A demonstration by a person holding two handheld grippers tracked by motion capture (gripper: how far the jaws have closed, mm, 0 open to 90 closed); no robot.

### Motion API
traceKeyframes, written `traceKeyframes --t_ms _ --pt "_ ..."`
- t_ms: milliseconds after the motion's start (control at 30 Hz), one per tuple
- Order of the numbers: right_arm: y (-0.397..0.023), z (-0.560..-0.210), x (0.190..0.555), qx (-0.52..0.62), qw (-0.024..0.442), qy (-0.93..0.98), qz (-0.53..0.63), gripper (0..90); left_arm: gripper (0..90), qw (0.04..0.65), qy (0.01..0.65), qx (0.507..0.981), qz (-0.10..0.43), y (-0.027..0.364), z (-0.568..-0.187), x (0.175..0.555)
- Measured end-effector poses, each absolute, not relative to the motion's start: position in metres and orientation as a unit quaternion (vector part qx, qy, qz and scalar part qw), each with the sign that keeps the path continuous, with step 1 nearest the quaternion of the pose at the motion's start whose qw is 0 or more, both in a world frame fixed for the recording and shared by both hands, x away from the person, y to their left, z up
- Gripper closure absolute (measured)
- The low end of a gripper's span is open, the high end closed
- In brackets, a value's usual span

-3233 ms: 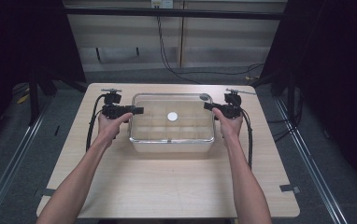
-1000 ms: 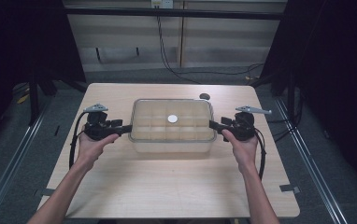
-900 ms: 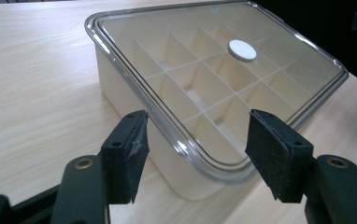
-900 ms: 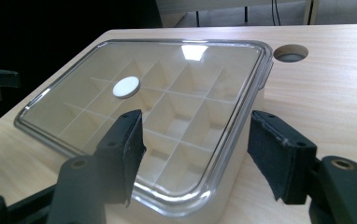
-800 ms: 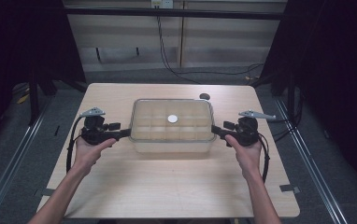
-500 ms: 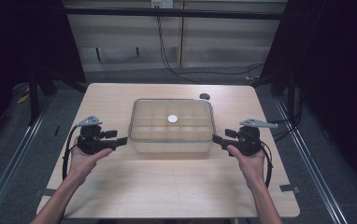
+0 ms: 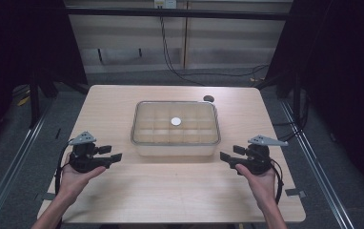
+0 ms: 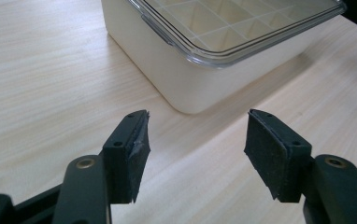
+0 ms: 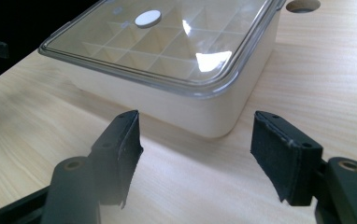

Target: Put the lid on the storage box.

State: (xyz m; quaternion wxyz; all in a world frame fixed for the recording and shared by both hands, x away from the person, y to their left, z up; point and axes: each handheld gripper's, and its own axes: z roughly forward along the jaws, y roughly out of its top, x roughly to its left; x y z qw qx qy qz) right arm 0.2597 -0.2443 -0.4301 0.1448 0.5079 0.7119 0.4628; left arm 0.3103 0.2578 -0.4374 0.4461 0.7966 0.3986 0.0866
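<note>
Clear-lidded box [image 7: 175, 128] sat ahead of our left gripper [image 7: 116, 157] and right gripper [image 7: 226, 157], both released; rigid, probably slippery, we judged its side walls best.

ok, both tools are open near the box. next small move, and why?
Probably set both down on the table. The left tool and right tool are open and empty, clear of the box's near corners, and its lid sits closed, so nothing looks left to grip.
</note>
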Motion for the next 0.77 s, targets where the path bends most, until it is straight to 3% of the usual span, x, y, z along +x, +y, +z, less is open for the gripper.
traceKeyframes --t_ms 333,767 --pt "-0.252 -0.441 0.234 0.517 0.148 0.711 0.452 29.7 31.4 0.433 0.415 0.798 0.063 0.27 -0.455 0.283" --pt "-0.267 -0.464 0.207 0.545 0.144 0.689 0.455 25.6 29.8 0.42 0.406 0.81 0.054 0.276 -0.469 0.261"
